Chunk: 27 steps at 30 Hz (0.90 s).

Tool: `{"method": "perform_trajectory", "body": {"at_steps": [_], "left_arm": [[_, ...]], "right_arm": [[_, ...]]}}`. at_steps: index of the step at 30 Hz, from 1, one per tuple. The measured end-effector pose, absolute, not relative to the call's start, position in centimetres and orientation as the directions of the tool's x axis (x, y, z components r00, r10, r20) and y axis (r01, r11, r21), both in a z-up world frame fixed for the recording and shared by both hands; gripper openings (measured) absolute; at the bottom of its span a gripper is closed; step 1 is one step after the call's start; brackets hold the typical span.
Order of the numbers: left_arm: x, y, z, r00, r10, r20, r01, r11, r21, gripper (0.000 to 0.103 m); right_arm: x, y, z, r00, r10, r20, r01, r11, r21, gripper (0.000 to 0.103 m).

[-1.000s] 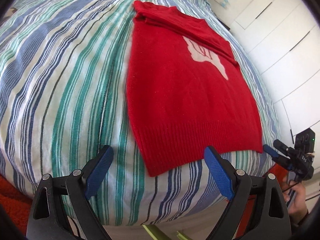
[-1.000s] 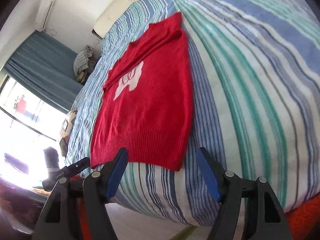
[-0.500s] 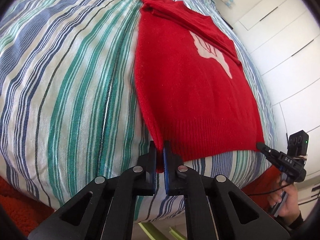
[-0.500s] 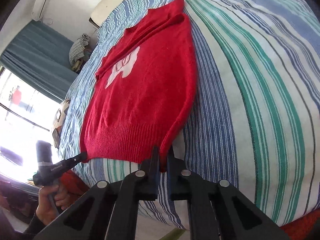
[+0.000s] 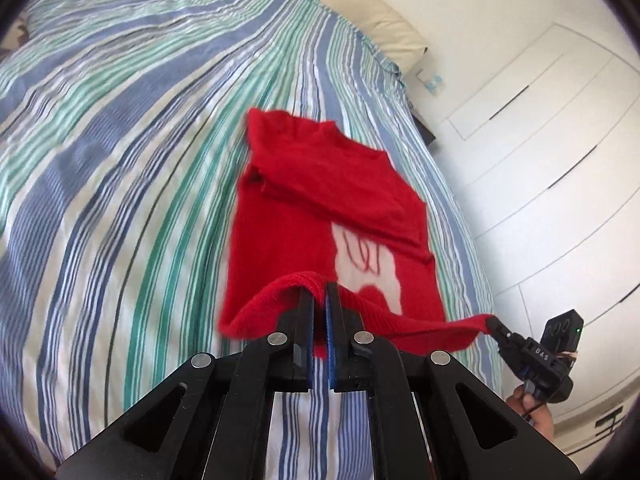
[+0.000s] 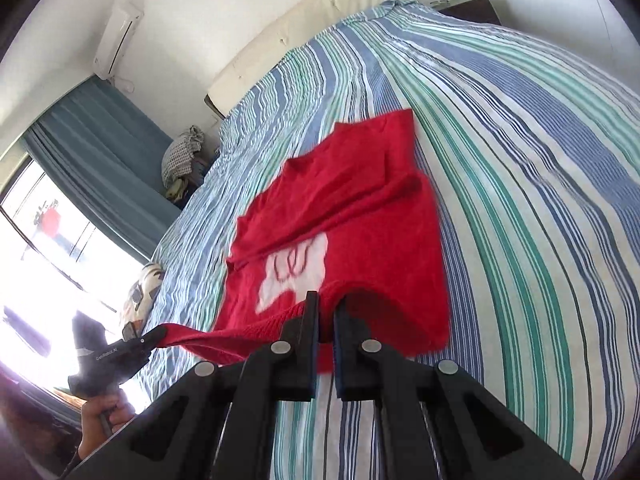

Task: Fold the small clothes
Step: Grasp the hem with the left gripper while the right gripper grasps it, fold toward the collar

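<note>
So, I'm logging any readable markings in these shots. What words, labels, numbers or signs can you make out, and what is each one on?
"DAS": white letters on the black body of the right gripper, seen from the left wrist.
White lettering on the body of the left gripper, seen from the right wrist: too small and blurred to read.
The white patch on the red sweater holds red lines: a picture, no letters.
Nothing else carries text.

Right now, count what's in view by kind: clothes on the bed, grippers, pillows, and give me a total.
Red sweater: 1, its hem lifted off the striped bed cover.
Grippers: 2, the left gripper and the right gripper, each shut on the hem.
Cream pillow: 1.
Total: 4.
</note>
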<state>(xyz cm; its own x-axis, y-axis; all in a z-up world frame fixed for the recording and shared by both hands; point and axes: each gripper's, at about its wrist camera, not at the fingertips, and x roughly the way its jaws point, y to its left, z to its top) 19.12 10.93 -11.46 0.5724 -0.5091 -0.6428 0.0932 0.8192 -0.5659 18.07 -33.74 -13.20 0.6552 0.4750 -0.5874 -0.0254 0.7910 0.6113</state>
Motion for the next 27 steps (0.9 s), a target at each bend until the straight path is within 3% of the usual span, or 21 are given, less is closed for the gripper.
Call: {"method": "perform_trajectory", "body": {"at_steps": [8,15,17,18,19,20,21,24,27], "left_arm": [[34.9,8.1,-11.2,0.606,-0.426,-0.672,0.094,0.877,-0.472,0.003],[45.2,7.2,-14.5,0.597,-0.346,-0.724,0.036,0.913,-0.407,0.004],[47.4,7.1,-15.9,0.574,-0.312,-0.757,-0.002,0.924,-0.383,0.010],[48.5,7.1,-16.5,0.555,-0.288,-0.781,-0.028,0.931,-0.363,0.030],[49.2,7.3,-16.8,0.540,-0.259,-0.801,-0.053,0.939,-0.340,0.059],[49.5,7.7,-16.8,0.540,-0.245,-0.805,-0.071,0.940,-0.333,0.070],[49.4,8.3,-16.5,0.556,-0.238,-0.797,-0.081,0.938,-0.337,0.077],[47.6,9.7,-14.8,0.594,-0.234,-0.770,-0.073,0.937,-0.341,0.078],[43.4,9.7,-13.0,0.624,-0.240,-0.744,-0.011,0.949,-0.316,0.081]], "right_arm": [[34.3,-34.9,-12.4,0.695,0.411,-0.589,-0.004,0.822,0.569,0.006],[45.5,-36.1,-15.9,0.679,0.393,-0.620,0.046,0.820,0.570,0.006],[47.8,-36.2,-17.5,0.658,0.421,-0.624,0.051,0.802,0.595,0.006],[48.6,-36.3,-18.3,0.651,0.422,-0.632,0.067,0.797,0.601,0.008],[49.1,-36.5,-18.9,0.654,0.416,-0.632,0.081,0.792,0.605,0.013],[49.3,-36.8,-19.2,0.660,0.395,-0.639,0.099,0.797,0.596,0.019],[49.2,-37.2,-19.3,0.670,0.369,-0.644,0.117,0.804,0.583,0.033],[47.3,-38.0,-17.8,0.703,0.331,-0.629,0.112,0.823,0.558,0.036],[44.0,-36.4,-15.4,0.686,0.359,-0.633,-0.008,0.874,0.487,0.036]]}}
